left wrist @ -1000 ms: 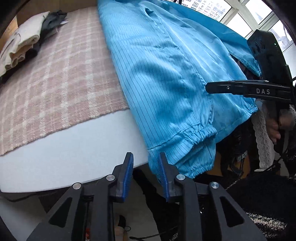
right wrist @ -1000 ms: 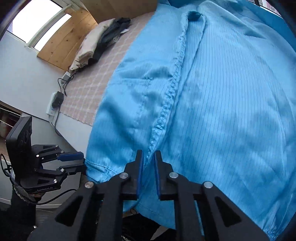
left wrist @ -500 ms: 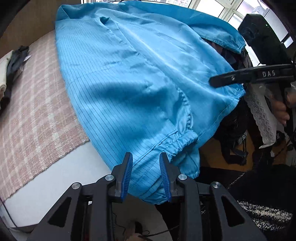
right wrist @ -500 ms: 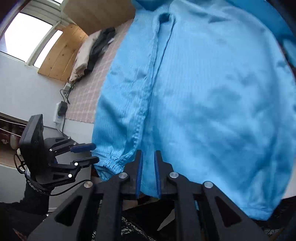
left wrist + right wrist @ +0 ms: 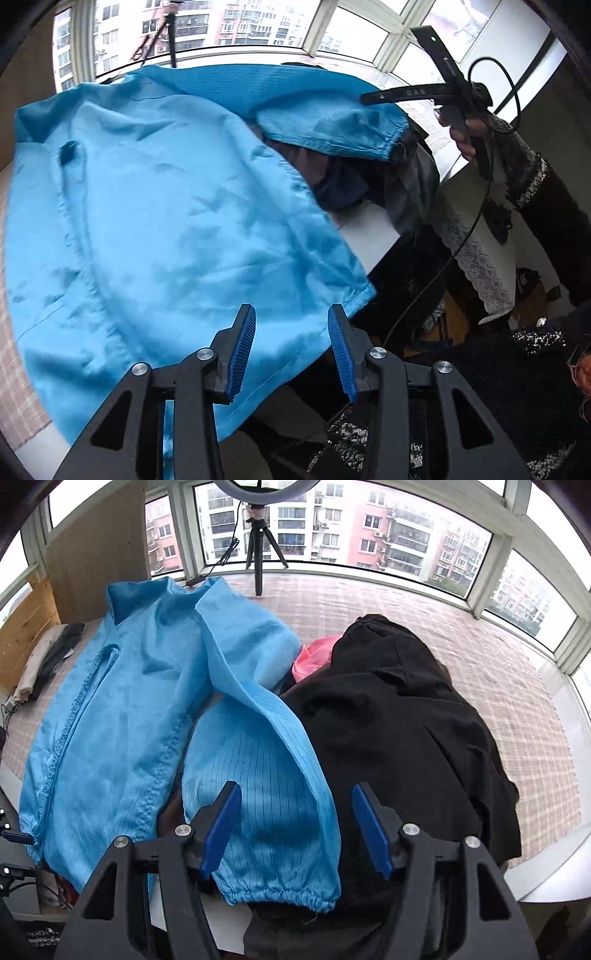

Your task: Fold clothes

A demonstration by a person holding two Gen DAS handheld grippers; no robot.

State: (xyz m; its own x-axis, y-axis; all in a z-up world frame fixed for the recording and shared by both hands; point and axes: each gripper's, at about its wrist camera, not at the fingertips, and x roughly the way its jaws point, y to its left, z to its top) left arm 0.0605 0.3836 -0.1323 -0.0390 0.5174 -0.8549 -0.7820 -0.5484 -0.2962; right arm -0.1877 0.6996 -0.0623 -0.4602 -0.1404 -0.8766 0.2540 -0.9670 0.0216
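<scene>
A bright blue jacket [image 5: 155, 221] lies spread front-up on the bed, collar toward the window. My left gripper [image 5: 291, 310] hovers over its lower hem; its jaws are opening and the pads press on nothing. One sleeve [image 5: 266, 782] runs toward the bed's near edge and ends in an elastic cuff [image 5: 280, 893]. My right gripper [image 5: 295, 786] hangs above that sleeve, its jaws opening wide with nothing gripped. In the left wrist view a hand holds the right gripper [image 5: 369, 98] just above the cuff [image 5: 369, 147].
A heap of black clothes [image 5: 399, 731] lies to the right of the jacket with a pink garment [image 5: 314, 657] tucked in. A tripod [image 5: 260, 554] stands by the window. Folded clothes [image 5: 44, 657] sit at the far left. The plaid cover [image 5: 498, 664] ends at the white bed edge [image 5: 554, 878].
Both views have swung from the jacket's front and hem toward its sleeve and the black heap. The right jaws, nearly shut before, now stand wide. The left jaws have widened too.
</scene>
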